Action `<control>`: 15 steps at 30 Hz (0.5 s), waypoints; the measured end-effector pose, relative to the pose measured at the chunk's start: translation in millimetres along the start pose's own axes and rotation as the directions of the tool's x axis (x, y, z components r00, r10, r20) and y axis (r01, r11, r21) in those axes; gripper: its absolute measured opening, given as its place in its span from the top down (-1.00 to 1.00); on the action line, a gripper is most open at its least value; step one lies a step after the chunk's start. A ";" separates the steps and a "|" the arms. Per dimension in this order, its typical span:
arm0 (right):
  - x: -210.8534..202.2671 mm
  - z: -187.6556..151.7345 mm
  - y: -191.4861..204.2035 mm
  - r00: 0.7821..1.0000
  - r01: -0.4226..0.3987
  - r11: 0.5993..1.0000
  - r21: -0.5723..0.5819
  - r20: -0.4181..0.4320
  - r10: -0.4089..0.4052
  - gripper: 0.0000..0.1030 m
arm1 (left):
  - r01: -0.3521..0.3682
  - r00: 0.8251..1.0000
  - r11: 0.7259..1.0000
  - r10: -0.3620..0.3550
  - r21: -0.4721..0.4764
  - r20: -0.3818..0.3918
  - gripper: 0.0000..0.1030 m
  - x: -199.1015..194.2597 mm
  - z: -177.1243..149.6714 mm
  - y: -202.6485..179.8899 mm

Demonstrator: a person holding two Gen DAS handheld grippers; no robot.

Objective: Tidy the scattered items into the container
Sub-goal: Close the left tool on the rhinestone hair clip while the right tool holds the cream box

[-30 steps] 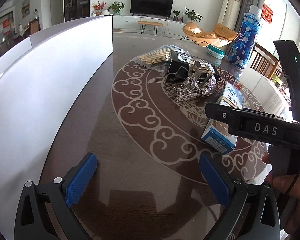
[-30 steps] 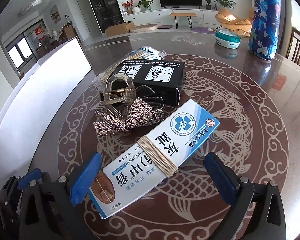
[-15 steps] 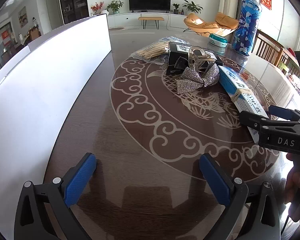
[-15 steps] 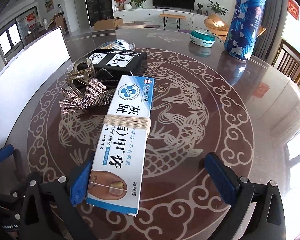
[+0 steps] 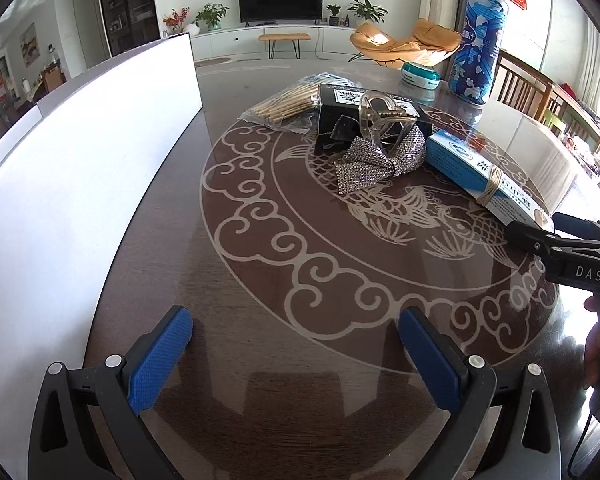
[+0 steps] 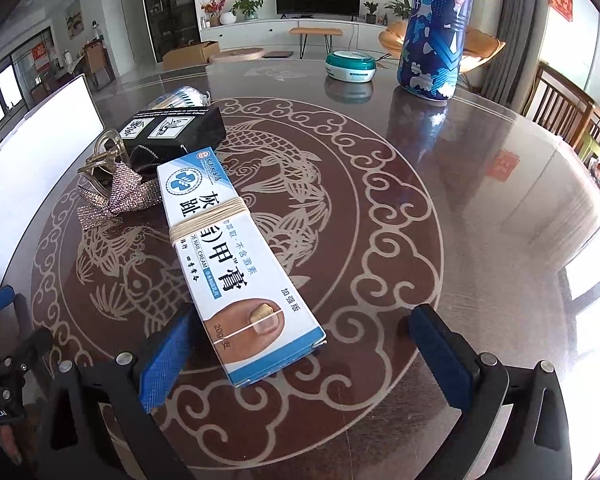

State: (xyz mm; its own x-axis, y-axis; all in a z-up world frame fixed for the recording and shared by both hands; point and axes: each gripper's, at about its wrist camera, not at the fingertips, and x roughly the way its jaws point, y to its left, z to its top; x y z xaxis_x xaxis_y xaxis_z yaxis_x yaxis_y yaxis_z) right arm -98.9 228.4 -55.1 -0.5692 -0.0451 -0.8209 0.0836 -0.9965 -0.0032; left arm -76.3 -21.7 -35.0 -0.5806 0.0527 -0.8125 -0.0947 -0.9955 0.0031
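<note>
A white container wall (image 5: 80,160) runs along the table's left side. In the middle lie a bag of wooden sticks (image 5: 284,106), a black box (image 5: 340,108), a clear clip (image 5: 374,120), a sparkly bow (image 5: 380,160) and a blue-and-white cream box (image 5: 480,172) bound with string. My left gripper (image 5: 296,356) is open over bare table, well short of the pile. My right gripper (image 6: 304,356) is open, and the near end of the cream box (image 6: 236,264) lies between its fingers, close to the left finger (image 6: 168,360). In the right wrist view the bow (image 6: 120,196) and the black box (image 6: 176,130) lie beyond it.
A tall blue patterned canister (image 6: 436,28) and a teal round tin (image 6: 352,65) stand at the table's far side. Wooden chairs (image 5: 540,96) line the right edge. The right gripper's body (image 5: 560,240), held by a hand, shows at the right of the left wrist view.
My right gripper has swung round and closed in on the cream box, which now points lengthwise between its fingers. In the left wrist view it dropped lower and to the right.
</note>
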 end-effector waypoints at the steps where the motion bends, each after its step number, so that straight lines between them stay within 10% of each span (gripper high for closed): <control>1: 0.3 0.2 -0.2 1.000 0.000 1.000 0.001 0.000 0.000 -1.00 | 0.013 1.000 1.000 -0.013 0.020 -0.002 -1.00 2.8 3.9 -0.8; 15: -1.7 0.2 -2.1 1.000 -0.011 1.000 0.027 0.015 0.011 -1.00 | 0.109 0.994 0.981 -0.109 0.158 -0.008 -1.00 41.0 58.6 -2.9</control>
State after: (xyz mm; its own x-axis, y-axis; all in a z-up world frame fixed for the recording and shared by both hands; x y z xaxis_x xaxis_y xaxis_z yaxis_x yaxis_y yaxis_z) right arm -98.3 230.6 -53.5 -0.5801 -0.0570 -0.8125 0.0681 -0.9975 0.0214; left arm -147.3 -12.0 -34.2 -0.5601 0.1604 -0.8127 -0.2839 -0.9588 0.0065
